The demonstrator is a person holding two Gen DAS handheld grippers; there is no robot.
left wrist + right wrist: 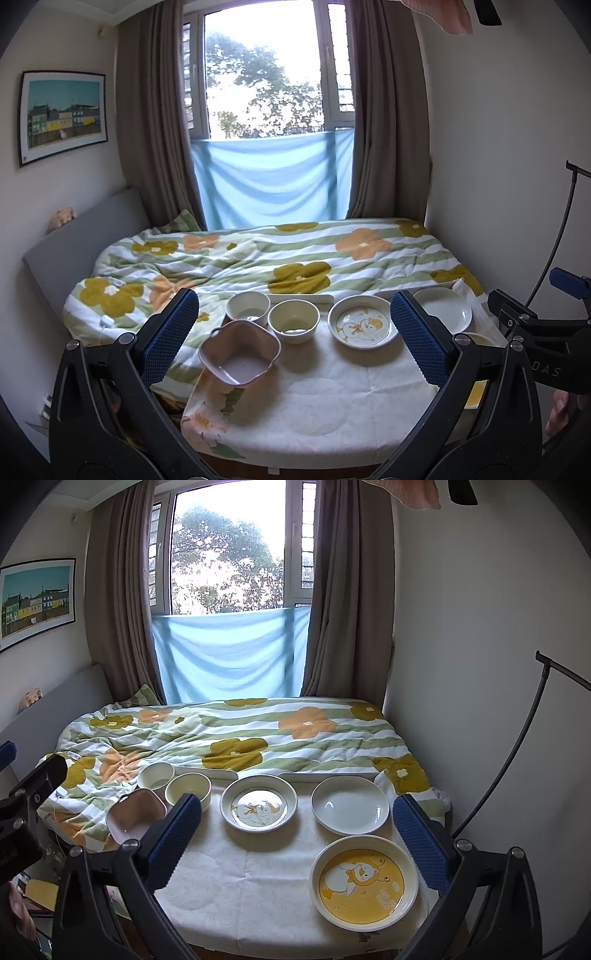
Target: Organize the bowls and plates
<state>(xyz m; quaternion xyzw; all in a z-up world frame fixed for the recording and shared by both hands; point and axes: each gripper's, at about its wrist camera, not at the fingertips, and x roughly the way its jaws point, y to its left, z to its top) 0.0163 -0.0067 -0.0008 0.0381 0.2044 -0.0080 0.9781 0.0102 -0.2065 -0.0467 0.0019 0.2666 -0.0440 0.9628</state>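
On a small table with a white cloth [258,878] stand a pink square bowl [240,354] [135,814], two cream bowls [248,307] [293,320] [155,775] [187,792], a white duck-print plate [364,325] [258,808], a plain white plate [443,308] [350,804] and a yellow duck plate [364,882]. My left gripper [295,343] is open and empty above the table's left part. My right gripper [299,834] is open and empty above the table's middle, the yellow plate just by its right finger.
A bed with a flowered quilt [258,258] lies right behind the table. A white tray edge [325,774] sits at the table's back. A window with brown curtains [147,129] is beyond. A wall and a black stand [517,757] are on the right.
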